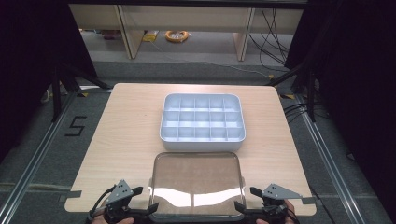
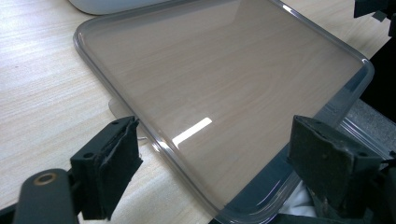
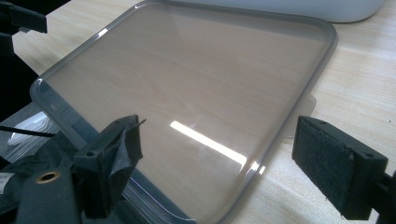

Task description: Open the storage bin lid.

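Note:
A clear plastic lid [image 1: 196, 179] lies flat on the wooden table, its near edge slightly over the table's front edge. Behind it stands a grey tray [image 1: 201, 140] divided into several compartments. My left gripper [image 1: 145, 199] is open at the lid's near left corner, and my right gripper [image 1: 246, 199] is open at the near right corner. In the left gripper view the lid [image 2: 210, 70] reaches between the spread jaws of the left gripper [image 2: 219, 154], and neither pad touches it. The right gripper view shows the same: the lid [image 3: 187, 70] sits between the jaws of the right gripper [image 3: 224, 158].
The table [image 1: 130, 121] has bare wood to the left and right of the tray. The tray's white wall [image 2: 107, 4] shows just beyond the lid's far edge. Past the table are grey floor, shelving legs and cables [image 1: 275, 32].

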{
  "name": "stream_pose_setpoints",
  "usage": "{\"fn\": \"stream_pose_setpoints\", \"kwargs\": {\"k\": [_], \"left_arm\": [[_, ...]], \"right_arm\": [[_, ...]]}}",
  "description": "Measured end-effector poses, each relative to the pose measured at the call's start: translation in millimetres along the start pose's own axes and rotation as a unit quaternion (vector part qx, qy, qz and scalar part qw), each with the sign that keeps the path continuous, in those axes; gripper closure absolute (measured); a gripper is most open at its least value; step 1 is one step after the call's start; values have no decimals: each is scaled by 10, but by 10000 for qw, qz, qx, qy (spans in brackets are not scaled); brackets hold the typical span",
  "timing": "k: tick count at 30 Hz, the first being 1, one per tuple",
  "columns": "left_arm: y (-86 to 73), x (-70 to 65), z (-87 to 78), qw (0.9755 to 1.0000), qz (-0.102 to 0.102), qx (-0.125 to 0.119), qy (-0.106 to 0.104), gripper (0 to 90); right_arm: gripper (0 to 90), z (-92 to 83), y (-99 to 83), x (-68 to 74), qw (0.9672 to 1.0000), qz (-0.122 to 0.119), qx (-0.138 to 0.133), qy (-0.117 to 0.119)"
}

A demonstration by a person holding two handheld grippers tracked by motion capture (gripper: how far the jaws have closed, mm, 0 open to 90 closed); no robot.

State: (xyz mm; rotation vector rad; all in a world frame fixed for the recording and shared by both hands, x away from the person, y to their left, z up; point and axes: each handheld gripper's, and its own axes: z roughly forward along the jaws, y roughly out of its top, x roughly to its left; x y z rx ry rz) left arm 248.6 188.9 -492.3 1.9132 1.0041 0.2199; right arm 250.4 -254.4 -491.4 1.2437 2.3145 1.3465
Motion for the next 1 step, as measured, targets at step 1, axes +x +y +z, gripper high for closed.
{"fn": "stream_pose_setpoints", "kwargs": {"k": [1], "left_arm": [[0,1,-1,10000,-11,4,-6,161]], "right_arm": [[164,3,-2,4,10000,43,-12,-9]]}}
